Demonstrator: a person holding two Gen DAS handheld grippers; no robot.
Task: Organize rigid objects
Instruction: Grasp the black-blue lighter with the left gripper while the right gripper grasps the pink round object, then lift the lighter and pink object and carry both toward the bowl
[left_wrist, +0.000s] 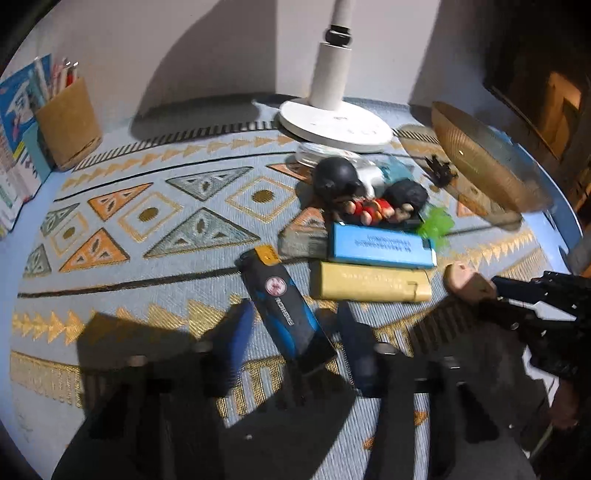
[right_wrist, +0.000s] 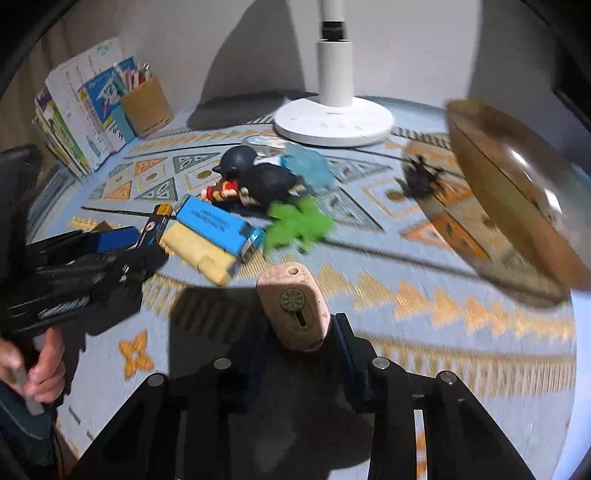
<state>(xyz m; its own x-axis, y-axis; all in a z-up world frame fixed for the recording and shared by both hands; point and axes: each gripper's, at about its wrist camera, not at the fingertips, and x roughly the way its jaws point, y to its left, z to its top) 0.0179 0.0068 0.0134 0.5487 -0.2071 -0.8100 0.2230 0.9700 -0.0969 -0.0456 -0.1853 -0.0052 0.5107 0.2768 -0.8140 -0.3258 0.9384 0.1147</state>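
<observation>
Nearest in the right wrist view, the right gripper (right_wrist: 295, 332) has its jaws closed most of the way on a pale pink, speckled, rounded block with a small wheel and a slot in its face (right_wrist: 293, 308), and carries it clear above the patterned blue and gold cloth that covers the surface (right_wrist: 461, 332). In the left wrist view the left gripper (left_wrist: 295, 328) has its blue-padded jaws drawn in on either side of a black lighter with blue flame print and a round pink badge (left_wrist: 286, 302); the pads seem to press its lower end, though blur makes the contact hard to confirm. Just beyond it lie a yellow rectangular lighter (left_wrist: 369, 286) and a light blue rectangular lighter (left_wrist: 382, 245), side by side and touching. Farther on sits a heap of small toys: a dark-helmeted figure in red (left_wrist: 364, 206) and a green crumpled scrap (left_wrist: 436, 223). Behind these stand the white round base of a lamp (left_wrist: 334, 123) and, to the right, a tilted brown woven bowl (right_wrist: 517, 192). The step in hand looks like picking up, both hands loaded at once. Next, each piece probably wants carrying to the bowl or into a tidy row, and the black lighter needs a firm lift first.
</observation>
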